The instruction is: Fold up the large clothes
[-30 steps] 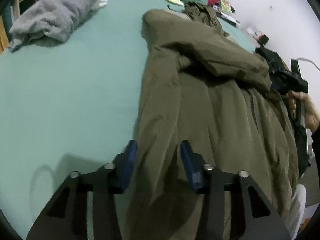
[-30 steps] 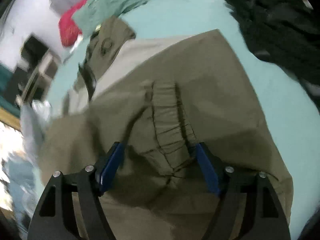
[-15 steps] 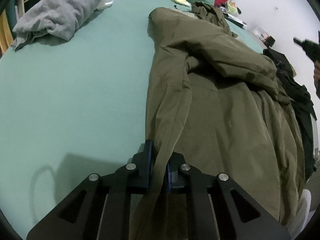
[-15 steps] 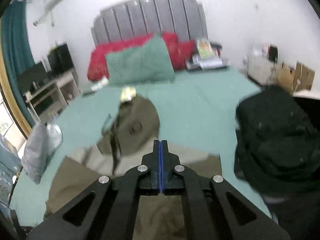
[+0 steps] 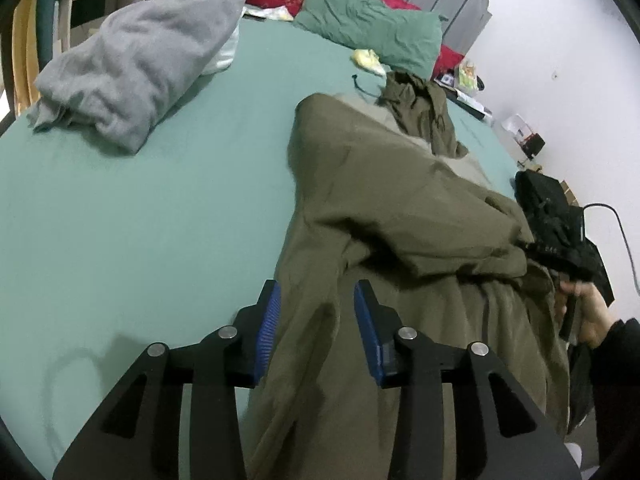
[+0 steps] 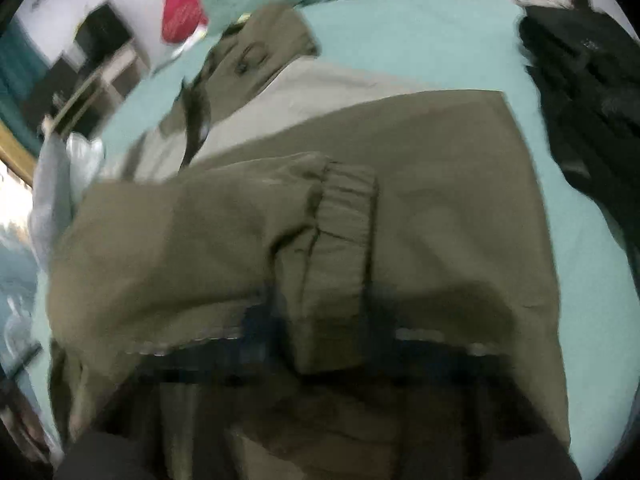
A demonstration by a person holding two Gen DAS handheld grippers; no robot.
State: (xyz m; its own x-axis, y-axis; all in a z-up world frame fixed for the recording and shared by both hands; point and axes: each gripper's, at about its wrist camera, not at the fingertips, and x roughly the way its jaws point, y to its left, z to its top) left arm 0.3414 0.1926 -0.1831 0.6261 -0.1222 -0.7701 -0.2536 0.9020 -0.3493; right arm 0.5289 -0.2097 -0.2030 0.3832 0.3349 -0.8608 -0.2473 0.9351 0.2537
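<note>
On teal bedsheet (image 5: 160,208), olive-green fabric jacket (image 5: 400,216) spread for folding; left gripper (image 5: 316,328) jaws apart, straddling sleeve; right gripper (image 6: 320,320) blurred, jaws unreadable.

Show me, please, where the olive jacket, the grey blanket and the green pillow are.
olive jacket (image 5: 400,216): left wrist view, on the folded-over sleeve.
grey blanket (image 5: 136,64): left wrist view, middle of the heap.
green pillow (image 5: 372,28): left wrist view, middle of its face.
</note>
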